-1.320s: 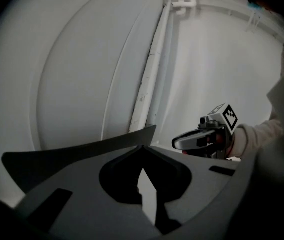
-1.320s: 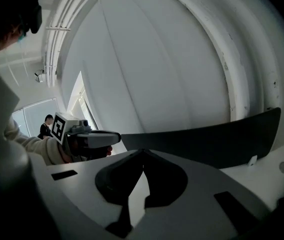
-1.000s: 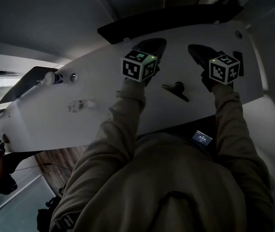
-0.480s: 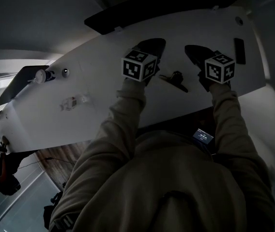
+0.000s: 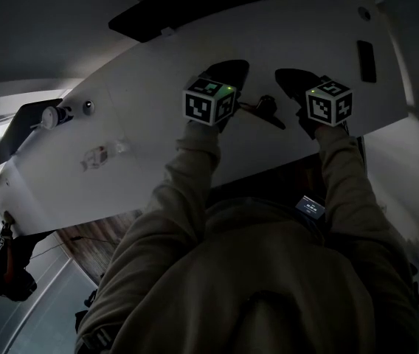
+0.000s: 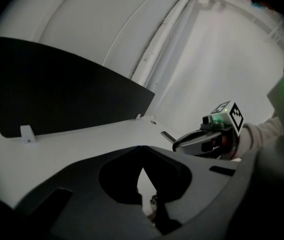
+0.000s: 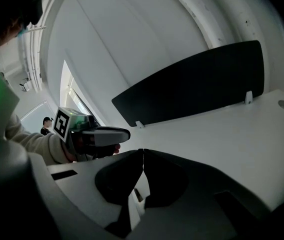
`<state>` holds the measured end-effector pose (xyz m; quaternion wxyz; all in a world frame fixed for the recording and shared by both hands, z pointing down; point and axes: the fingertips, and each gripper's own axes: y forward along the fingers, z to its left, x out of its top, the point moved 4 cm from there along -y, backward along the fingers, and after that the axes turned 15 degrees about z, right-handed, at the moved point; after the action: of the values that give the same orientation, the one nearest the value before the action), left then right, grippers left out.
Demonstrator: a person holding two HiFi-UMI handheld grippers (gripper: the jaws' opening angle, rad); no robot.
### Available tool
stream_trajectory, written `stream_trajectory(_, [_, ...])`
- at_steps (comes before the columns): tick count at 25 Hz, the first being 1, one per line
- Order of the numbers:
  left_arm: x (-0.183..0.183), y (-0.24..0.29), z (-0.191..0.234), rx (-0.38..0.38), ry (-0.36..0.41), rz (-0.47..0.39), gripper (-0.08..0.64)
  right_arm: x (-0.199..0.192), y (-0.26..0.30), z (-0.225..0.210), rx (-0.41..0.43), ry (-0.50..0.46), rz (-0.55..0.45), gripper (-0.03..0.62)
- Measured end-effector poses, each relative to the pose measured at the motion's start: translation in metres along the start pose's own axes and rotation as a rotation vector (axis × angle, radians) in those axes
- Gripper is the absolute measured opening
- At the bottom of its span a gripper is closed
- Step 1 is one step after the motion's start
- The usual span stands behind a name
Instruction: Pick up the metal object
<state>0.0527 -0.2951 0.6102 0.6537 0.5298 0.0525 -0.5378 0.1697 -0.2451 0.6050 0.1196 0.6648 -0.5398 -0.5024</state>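
The metal object (image 5: pixel 264 110), a small dark clamp-like piece, lies on the white table (image 5: pixel 158 124) between my two grippers. My left gripper (image 5: pixel 237 67) hovers just left of it with its jaws shut and empty; in the left gripper view its tips (image 6: pixel 141 147) meet. My right gripper (image 5: pixel 282 74) hovers just right of the object, also shut with nothing in it, and its tips (image 7: pixel 143 150) touch in the right gripper view. Each gripper view shows the other gripper alongside. Neither gripper touches the object.
A black panel (image 5: pixel 195 9) stands along the table's far edge. On the table are a black slot (image 5: pixel 366 60), a small hole (image 5: pixel 364 13), a white round knob (image 5: pixel 50 116) and a small clear part (image 5: pixel 99 154). A small device (image 5: pixel 309 207) sits at the person's waist.
Both grippers have come down toward the table, staying shut. In the head view the metal object now sits closer between them.
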Motion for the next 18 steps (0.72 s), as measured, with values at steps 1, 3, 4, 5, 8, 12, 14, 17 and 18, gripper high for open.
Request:
stream_trajectory(1, [-0.005, 0.002, 0.002, -0.001, -0.014, 0.004, -0.006, -0.005, 0.002, -0.002, 0.002, 0.008, 0.006, 0.02])
stream_trajectory(3, [-0.015, 0.007, 0.004, -0.004, -0.034, 0.015, -0.006, -0.015, 0.005, -0.005, 0.003, 0.023, 0.015, 0.02])
stream_trajectory(4, [-0.02, 0.01, 0.004, -0.007, -0.037, 0.023, -0.006, -0.02, 0.007, -0.006, 0.003, 0.028, 0.019, 0.02])
stream_trajectory(5, [-0.024, 0.014, 0.003, -0.01, -0.036, 0.03, -0.006, -0.025, 0.009, -0.007, 0.007, 0.032, 0.025, 0.02])
stream_trajectory(8, [-0.032, 0.021, 0.0, -0.022, -0.052, 0.033, -0.006, -0.041, 0.018, -0.005, 0.044, 0.032, 0.055, 0.02])
stream_trajectory(12, [-0.04, 0.029, 0.001, -0.024, -0.072, 0.035, -0.006, -0.059, 0.036, -0.001, 0.081, 0.016, 0.111, 0.039])
stream_trajectory(14, [-0.043, 0.033, 0.0, -0.029, -0.076, 0.041, -0.006, -0.071, 0.045, -0.003, 0.081, 0.03, 0.151, 0.142])
stream_trajectory(17, [-0.045, 0.037, 0.001, -0.034, -0.082, 0.04, -0.006, -0.088, 0.053, -0.01, 0.07, 0.058, 0.194, 0.165])
stream_trajectory(18, [-0.047, 0.037, 0.001, -0.033, -0.082, 0.042, -0.006, -0.092, 0.055, -0.011, 0.072, 0.063, 0.204, 0.169])
